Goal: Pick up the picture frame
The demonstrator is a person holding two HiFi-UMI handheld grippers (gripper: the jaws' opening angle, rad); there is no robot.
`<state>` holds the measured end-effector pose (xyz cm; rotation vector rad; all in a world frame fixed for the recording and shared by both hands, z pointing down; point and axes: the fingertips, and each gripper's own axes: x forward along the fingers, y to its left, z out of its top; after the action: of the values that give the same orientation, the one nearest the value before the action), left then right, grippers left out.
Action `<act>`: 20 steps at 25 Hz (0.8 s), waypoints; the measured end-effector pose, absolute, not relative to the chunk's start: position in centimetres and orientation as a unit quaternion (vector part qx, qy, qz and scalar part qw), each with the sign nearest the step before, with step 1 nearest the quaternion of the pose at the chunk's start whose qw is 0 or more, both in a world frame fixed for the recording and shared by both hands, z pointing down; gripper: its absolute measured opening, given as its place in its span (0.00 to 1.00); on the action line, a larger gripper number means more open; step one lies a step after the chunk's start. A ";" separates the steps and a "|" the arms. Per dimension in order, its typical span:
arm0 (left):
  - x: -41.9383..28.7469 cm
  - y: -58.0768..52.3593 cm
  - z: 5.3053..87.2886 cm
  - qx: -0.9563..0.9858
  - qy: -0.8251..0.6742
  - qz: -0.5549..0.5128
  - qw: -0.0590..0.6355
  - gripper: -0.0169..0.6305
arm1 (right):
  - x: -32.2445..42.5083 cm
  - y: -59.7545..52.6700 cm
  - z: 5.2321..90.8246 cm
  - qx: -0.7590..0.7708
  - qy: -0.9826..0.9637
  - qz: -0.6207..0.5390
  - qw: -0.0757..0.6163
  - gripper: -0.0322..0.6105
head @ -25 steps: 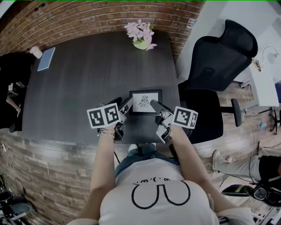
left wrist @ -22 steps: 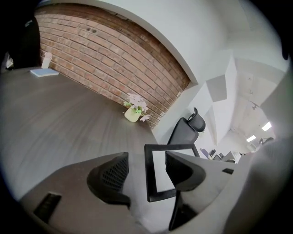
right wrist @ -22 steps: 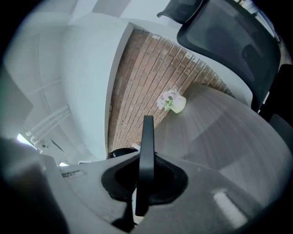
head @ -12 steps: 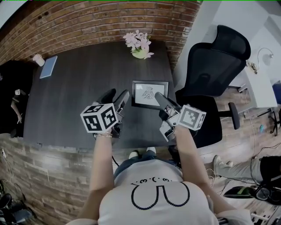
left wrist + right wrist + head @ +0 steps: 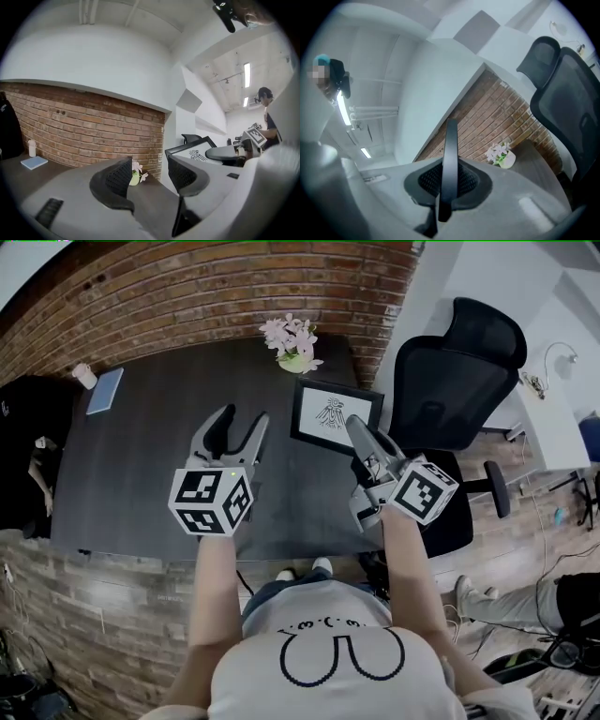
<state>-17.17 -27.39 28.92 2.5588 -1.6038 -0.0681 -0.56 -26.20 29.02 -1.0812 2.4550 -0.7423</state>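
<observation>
The picture frame [image 5: 335, 413], black with a white print, hangs tilted in the air above the right end of the dark table [image 5: 159, 456]. My right gripper [image 5: 357, 430] is shut on its near right edge. In the right gripper view the frame [image 5: 450, 150] shows edge-on, pinched between the two pads. My left gripper [image 5: 238, 420] is raised to the frame's left, apart from it, with its jaws open and nothing between them. The left gripper view shows the open jaws [image 5: 150, 172] and, beyond them, the frame [image 5: 193, 151] at the right.
A pot of pink flowers [image 5: 295, 341] stands at the table's far right corner. A blue notebook [image 5: 104, 390] and a white cup [image 5: 84, 377] lie at the far left. A black office chair [image 5: 459, 371] stands right of the table. A brick wall runs behind.
Both grippers have risen and rolled. The frame has come off the table with the right gripper and tilted. The left gripper now stands clear of the frame's left edge.
</observation>
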 end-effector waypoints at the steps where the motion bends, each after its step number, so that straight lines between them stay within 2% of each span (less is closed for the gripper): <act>1: -17.2 -27.3 28.4 0.845 -0.531 -0.027 0.052 0.39 | -0.5 -26.1 28.4 -0.381 0.869 -0.256 0.183 0.07; 6: -17.6 -27.1 26.5 0.837 -0.545 -0.038 0.032 0.31 | -0.6 -25.7 25.8 -0.370 0.879 -0.225 0.200 0.07; 7: -17.8 -27.0 26.3 0.834 -0.549 -0.038 0.034 0.23 | -0.6 -25.6 25.4 -0.369 0.880 -0.219 0.202 0.07; 8: -18.1 -27.0 26.1 0.831 -0.553 -0.041 0.037 0.09 | -0.6 -25.5 25.1 -0.367 0.882 -0.214 0.204 0.07; 9: -18.2 -26.9 25.8 0.830 -0.555 -0.045 0.036 0.02 | -0.7 -25.4 24.7 -0.365 0.883 -0.209 0.206 0.07; 20: -18.1 -26.0 23.3 0.831 -0.553 -0.068 -0.013 0.02 | -0.5 -24.5 22.8 -0.361 0.887 -0.179 0.224 0.07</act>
<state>-18.13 -26.00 23.28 2.6316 -1.7504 -0.2141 -0.52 -24.54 22.82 -0.9954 2.4488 -0.4929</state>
